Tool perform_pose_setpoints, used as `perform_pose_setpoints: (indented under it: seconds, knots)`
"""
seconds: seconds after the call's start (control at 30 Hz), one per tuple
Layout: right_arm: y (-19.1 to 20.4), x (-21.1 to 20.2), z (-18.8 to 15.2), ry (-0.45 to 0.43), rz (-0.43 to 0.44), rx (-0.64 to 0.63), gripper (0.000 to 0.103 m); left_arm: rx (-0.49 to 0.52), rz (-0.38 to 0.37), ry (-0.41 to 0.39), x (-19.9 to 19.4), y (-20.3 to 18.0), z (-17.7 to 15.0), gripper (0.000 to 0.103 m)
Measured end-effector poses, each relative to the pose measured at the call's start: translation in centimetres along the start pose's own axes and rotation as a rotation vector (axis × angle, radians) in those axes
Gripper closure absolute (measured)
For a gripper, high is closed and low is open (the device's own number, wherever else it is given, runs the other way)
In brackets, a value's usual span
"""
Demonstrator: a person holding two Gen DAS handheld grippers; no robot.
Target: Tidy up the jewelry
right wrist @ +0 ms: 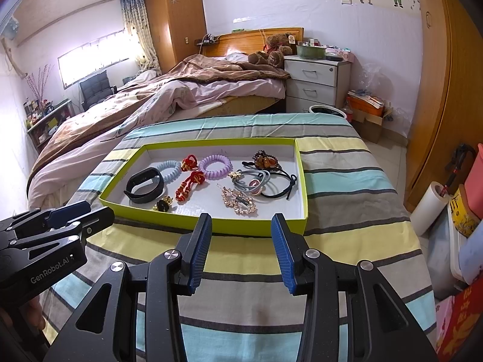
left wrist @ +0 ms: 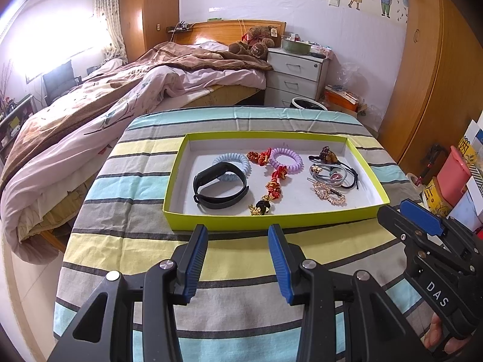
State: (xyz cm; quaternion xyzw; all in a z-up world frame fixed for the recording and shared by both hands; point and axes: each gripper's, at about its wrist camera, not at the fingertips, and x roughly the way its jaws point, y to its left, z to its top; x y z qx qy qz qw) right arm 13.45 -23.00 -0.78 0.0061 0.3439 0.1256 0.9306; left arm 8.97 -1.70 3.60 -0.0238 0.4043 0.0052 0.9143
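Tabletop (left wrist: 126, 241): covered with a soft, slightly creased cloth in broad teal, yellow and grey stripes.
Tray (left wrist: 271, 220): shallow rectangular cardboard lid, lime-green walls, matte white floor; sits mid-cloth, ahead of both grippers.
Black band (left wrist: 222, 188): smooth rubbery loop, left part of the tray, overlapping a pale blue coiled hair tie (left wrist: 232, 163).
Lilac coiled hair tie (left wrist: 285, 158): glossy spiral ring, centre back.
Red and gold knotted ornaments (left wrist: 273, 185): corded, lumpy, in the middle.
Sparkly hair clip (right wrist: 238, 202): pinkish stones, front right.
Grey and black elastic ties (right wrist: 268, 185): thin cords tangled together at the right.
Left gripper (left wrist: 238, 259): ribbed blue pads apart, nothing between them, short of the tray.
Right gripper (right wrist: 241, 255): the same, parted and empty.
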Motion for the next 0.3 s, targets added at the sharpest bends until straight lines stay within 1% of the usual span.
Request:
perform_pose_setpoints:
  seconds: [0.3]
  knots:
    - [0.00, 0.02, 0.02, 0.000, 0.000, -0.001, 0.061, 0.004, -0.006, -0.001, 0.08, -0.07, 0.02, 0.062]
